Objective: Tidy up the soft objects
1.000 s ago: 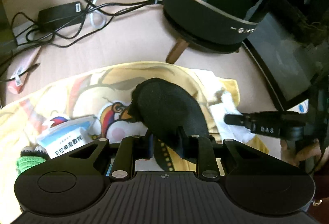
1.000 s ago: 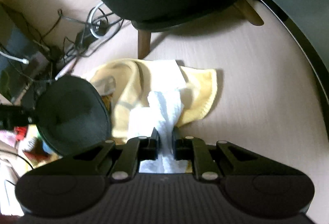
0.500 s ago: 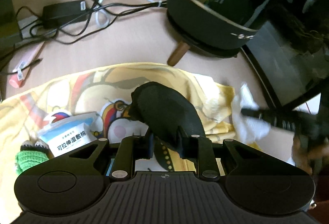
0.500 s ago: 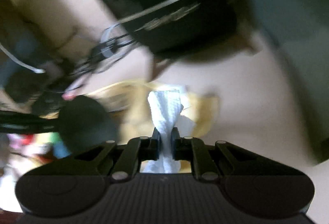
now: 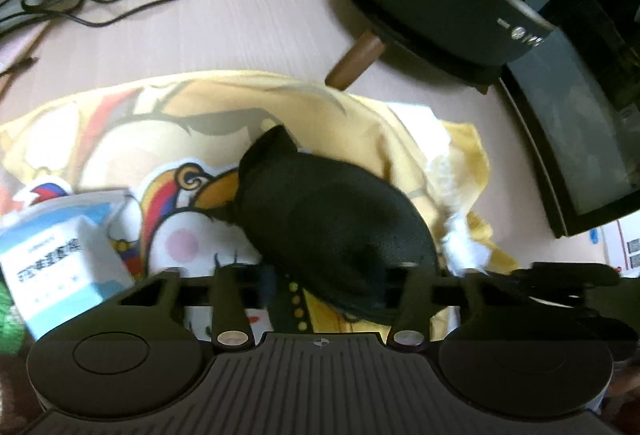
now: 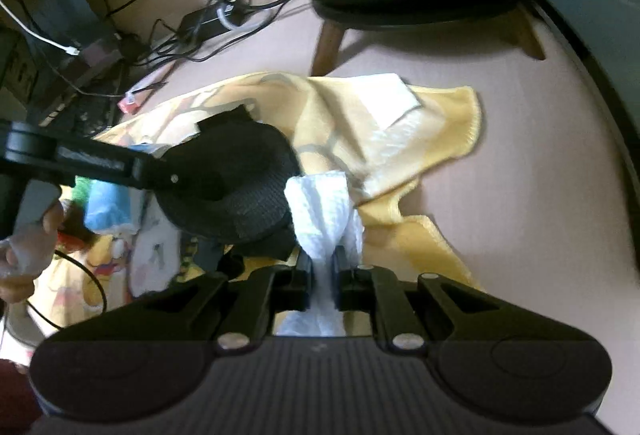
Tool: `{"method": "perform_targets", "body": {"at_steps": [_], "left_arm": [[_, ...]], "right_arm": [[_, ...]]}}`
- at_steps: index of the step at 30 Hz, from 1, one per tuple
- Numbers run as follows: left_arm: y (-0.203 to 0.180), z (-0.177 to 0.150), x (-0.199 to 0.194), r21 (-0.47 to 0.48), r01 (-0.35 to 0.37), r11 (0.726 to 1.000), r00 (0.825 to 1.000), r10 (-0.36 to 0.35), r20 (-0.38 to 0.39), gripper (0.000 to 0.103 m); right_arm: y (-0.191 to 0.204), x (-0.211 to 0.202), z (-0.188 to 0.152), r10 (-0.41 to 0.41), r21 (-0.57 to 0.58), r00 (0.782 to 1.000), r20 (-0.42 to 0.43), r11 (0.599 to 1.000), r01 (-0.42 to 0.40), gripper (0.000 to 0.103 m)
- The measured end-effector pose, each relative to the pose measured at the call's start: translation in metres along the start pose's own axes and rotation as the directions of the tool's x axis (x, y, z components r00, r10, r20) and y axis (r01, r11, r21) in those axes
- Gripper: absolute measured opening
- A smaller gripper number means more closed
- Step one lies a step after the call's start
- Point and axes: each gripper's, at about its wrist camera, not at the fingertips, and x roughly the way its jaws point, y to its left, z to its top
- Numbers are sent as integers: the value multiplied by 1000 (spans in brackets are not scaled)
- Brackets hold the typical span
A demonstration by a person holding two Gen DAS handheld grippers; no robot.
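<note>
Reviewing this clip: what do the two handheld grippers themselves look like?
Both are matte black plastic. The left gripper and right gripper each have a ribbed base, two round recessed discs, linkage arms with silver pivot screws, and narrow black fingers. No sleeves visible.

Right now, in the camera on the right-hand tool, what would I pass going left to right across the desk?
A hand → blue packet → black mesh pad → white tissue pinched in the right gripper → yellow cartoon towel → bare desk.
</note>
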Motion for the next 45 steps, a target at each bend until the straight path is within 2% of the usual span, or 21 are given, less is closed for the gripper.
{"method": "perform_targets", "body": {"at_steps": [4,7,9,14,18,21,22,24,26,27,28,29,30,32,34,35,37,40,42,44,45], "left_arm": [[1,2,-8,1,34,999,999,-34,28,29],[-1,5,-28,23,72,997,995,-73,60,20],[-3,6,-43,43,74,996,993,-77,87,20],[4,-2,-54,38,49,998,996,-51,68,20],[17,-10,-43,-8,11,1000,999,-10,39,24],[24,-12,-39,-36,2,999,1000,-1,27,27],[24,-12,-41,-29,-2,1000,1000,2,28,32],[22,-14,-47,0,-4,1000,999,4,39,45],[15,-17,-52,47,-11,999,999,8,53,59],[10,-19,-54,75,-15,997,998,11,56,61],[4,-22,-54,107,-19,994,998,14,54,63],[-2,-25,-53,135,-21,991,999,14,47,64],[-9,-29,-50,163,-18,986,999,13,33,66],[-18,-35,-45,203,-9,979,1000,8,8,81],[-22,-40,-41,223,-3,975,1000,6,-11,83],[-23,-42,-39,227,-1,974,1000,7,-23,84],[-21,-44,-35,227,-5,974,999,14,-38,88],[-18,-46,-33,229,3,973,998,10,-54,90],[-17,-49,-33,234,14,972,998,1,-64,93],[-15,-51,-32,239,24,971,997,-6,-77,93],[-14,-53,-30,241,27,970,996,-6,-87,93]], "right_arm": [[-8,-2,-1,-99,-79,995,29,992,101,8],[-19,-7,0,-129,-72,991,35,989,131,8],[-23,-10,1,-181,-83,982,44,979,184,8],[-27,-14,1,-203,-83,979,8,976,203,11],[-16,-24,2,5,-57,1000,3,998,-5,12],[-6,-22,11,131,-20,991,8,991,-130,30],[-7,-25,15,128,-19,991,27,992,-128,40],[-8,-32,22,123,-18,990,66,992,-123,47],[-18,-38,31,81,21,988,130,996,-84,46],[-25,-35,36,39,54,988,149,997,-48,43],[-32,-32,41,-3,87,986,166,996,-12,34],[-39,-23,45,-24,121,987,160,993,5,22],[-43,-14,46,-19,150,990,140,989,-2,22],[-42,1,45,37,168,994,104,984,-54,20],[-29,15,38,-29,97,998,57,995,24,16],[-25,18,36,-77,53,995,69,996,73,4],[-18,22,32,-169,-34,981,99,984,173,4],[-27,23,38,-237,-30,967,96,970,241,2],[-33,22,38,-334,-40,936,108,940,340,2],[-39,17,37,-408,-7,907,105,912,411,12],[-43,9,34,-373,21,921,110,927,374,14]]}}
